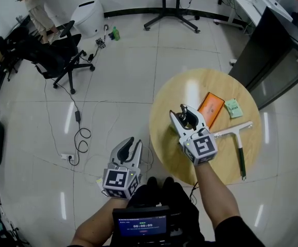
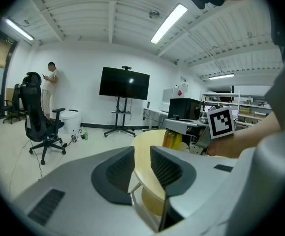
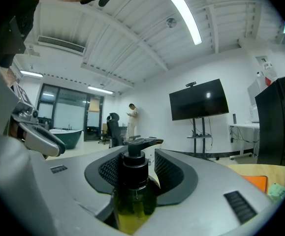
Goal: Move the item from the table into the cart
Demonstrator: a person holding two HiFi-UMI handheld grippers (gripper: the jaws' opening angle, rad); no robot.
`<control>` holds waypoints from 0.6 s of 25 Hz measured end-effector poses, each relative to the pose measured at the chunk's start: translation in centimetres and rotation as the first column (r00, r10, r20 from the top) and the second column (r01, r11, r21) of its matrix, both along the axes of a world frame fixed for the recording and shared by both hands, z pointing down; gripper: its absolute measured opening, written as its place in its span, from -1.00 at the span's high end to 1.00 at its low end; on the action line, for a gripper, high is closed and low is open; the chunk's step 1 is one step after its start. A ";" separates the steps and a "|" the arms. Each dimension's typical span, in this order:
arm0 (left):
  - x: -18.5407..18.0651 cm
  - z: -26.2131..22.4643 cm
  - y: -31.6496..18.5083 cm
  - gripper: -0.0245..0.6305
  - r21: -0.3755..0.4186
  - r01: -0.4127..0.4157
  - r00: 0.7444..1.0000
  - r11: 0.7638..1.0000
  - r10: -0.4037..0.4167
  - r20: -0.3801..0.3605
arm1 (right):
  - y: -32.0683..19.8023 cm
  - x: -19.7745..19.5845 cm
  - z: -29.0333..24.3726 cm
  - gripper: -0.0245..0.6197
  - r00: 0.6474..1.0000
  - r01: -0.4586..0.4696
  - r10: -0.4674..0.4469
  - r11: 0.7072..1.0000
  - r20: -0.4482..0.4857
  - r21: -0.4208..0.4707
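Head view: the right gripper is clamped on the pump bottle over the left part of the round table. An orange packet, a green packet and a squeegee lie to its right. The left gripper hangs over the floor, jaws apart and empty. Only the left gripper view shows the bottle's amber body; only the right gripper view shows its black pump head between the pads

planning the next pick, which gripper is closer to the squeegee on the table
Right. The right gripper is over the table, just left of the squeegee. The left gripper is off the table, over the floor.
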State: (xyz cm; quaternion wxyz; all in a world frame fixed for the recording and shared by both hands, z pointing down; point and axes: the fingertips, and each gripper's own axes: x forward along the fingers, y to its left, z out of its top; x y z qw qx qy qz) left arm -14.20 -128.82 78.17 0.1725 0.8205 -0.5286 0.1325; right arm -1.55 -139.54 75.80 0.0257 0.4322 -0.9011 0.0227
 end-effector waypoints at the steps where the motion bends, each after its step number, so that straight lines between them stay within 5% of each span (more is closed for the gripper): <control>1: -0.1 -0.4 0.1 0.58 0.001 -0.003 1.000 1.000 0.003 -0.001 | 0.2 -0.1 -0.7 0.46 1.000 0.000 0.000 1.000 0.005 0.003; 9: 1.4 -11.6 -0.7 0.60 0.029 -0.053 0.999 0.998 0.053 -0.011 | 2.8 1.8 -14.1 0.46 0.999 -0.033 0.032 0.999 0.037 0.025; 15: 7.4 -22.6 0.6 0.60 0.117 -0.200 0.979 0.973 0.202 -0.007 | 8.8 7.7 -25.9 0.46 0.989 -0.134 0.130 0.989 0.067 0.061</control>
